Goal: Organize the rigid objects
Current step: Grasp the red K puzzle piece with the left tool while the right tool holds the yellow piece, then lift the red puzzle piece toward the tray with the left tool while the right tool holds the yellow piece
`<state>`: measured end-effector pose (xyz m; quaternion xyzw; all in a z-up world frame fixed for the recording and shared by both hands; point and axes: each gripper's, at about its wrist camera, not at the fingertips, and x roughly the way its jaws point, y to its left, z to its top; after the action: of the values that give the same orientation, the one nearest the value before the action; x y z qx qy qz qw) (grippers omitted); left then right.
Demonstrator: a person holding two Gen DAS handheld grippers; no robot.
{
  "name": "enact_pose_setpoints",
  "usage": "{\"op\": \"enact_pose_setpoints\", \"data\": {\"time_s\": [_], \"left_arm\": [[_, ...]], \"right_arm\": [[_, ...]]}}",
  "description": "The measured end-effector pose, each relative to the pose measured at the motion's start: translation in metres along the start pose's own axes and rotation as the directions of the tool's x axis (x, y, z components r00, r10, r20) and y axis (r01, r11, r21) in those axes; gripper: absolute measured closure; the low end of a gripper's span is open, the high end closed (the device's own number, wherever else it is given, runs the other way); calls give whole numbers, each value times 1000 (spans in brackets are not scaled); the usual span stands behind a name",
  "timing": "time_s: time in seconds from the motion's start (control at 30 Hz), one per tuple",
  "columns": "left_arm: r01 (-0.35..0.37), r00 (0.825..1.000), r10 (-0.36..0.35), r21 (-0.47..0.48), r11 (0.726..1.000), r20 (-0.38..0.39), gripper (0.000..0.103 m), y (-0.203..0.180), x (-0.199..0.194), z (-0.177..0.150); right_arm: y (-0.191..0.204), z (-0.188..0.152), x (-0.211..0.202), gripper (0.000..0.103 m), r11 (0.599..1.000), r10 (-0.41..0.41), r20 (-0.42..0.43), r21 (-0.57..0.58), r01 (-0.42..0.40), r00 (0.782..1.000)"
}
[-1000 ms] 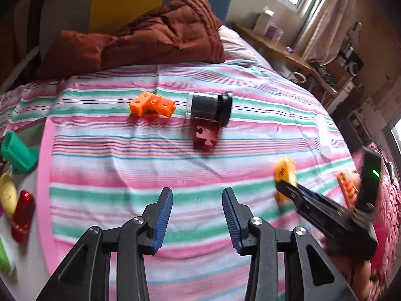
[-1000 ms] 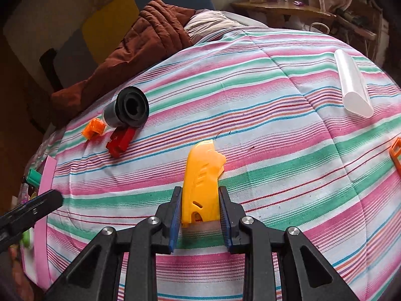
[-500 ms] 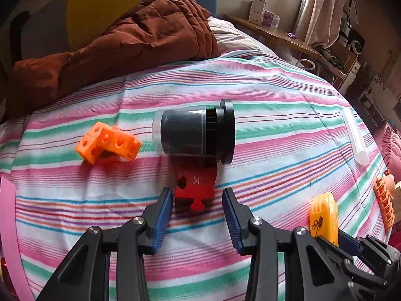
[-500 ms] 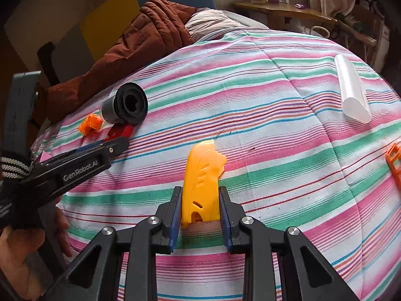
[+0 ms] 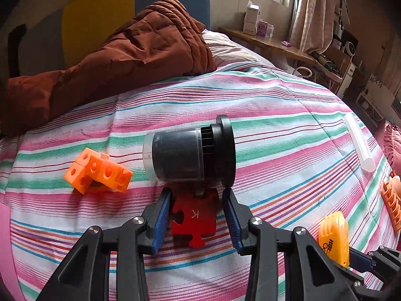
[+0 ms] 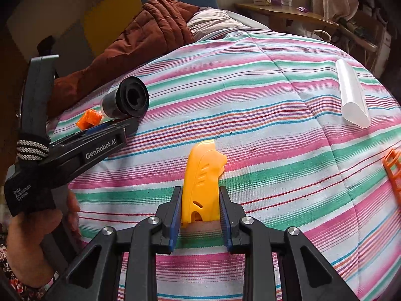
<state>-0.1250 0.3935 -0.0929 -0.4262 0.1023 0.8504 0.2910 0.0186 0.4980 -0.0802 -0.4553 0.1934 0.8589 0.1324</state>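
Note:
A red puzzle piece (image 5: 194, 222) marked K lies flat on the striped bedspread (image 5: 275, 125). My left gripper (image 5: 196, 198) is open and straddles it, one finger on each side, not touching. Just beyond lies a black cylinder (image 5: 190, 153) on its side, with orange linked cubes (image 5: 99, 171) to its left. My right gripper (image 6: 199, 200) is shut on a yellow plastic tool (image 6: 200, 178), which also shows in the left wrist view (image 5: 334, 235). In the right wrist view the left gripper (image 6: 75, 150) reaches toward the black cylinder (image 6: 126, 99).
A translucent white tube (image 6: 352, 92) lies at the right of the bed. An orange grid piece (image 6: 393, 173) sits at the right edge. A brown quilt (image 5: 120, 57) and pillow (image 5: 225, 50) lie at the head. A wooden shelf (image 6: 283, 12) stands behind.
My left gripper has moved forward across the bed to the red puzzle piece and now straddles it. The right gripper has stayed still, holding the yellow tool.

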Motion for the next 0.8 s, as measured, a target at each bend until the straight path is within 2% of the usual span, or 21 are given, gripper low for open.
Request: {"op": "enact_pose_setpoints", "data": {"time_s": [0.07, 0.1, 0.4, 0.63, 0.8], "left_arm": [[9, 1000, -9, -18, 1000, 9, 70, 5, -1, -1], [13, 1000, -13, -27, 1000, 12, 70, 7, -2, -1], [13, 1000, -13, 1, 1000, 28, 70, 10, -23, -26], [34, 999, -33, -37, 999, 30, 70, 17, -37, -42], [12, 1000, -12, -53, 999, 16, 65, 20, -44, -47]], "right_arm": [[0, 0, 0, 75, 1000, 0, 0, 4, 0, 1000], [1, 0, 0, 75, 1000, -1, 0, 1, 1, 1000], [3, -1, -1, 75, 1000, -11, 3, -13, 11, 1000], [2, -1, 0, 75, 1000, -10, 5, -10, 10, 1000], [3, -1, 0, 75, 1000, -13, 4, -10, 14, 1000]]}}
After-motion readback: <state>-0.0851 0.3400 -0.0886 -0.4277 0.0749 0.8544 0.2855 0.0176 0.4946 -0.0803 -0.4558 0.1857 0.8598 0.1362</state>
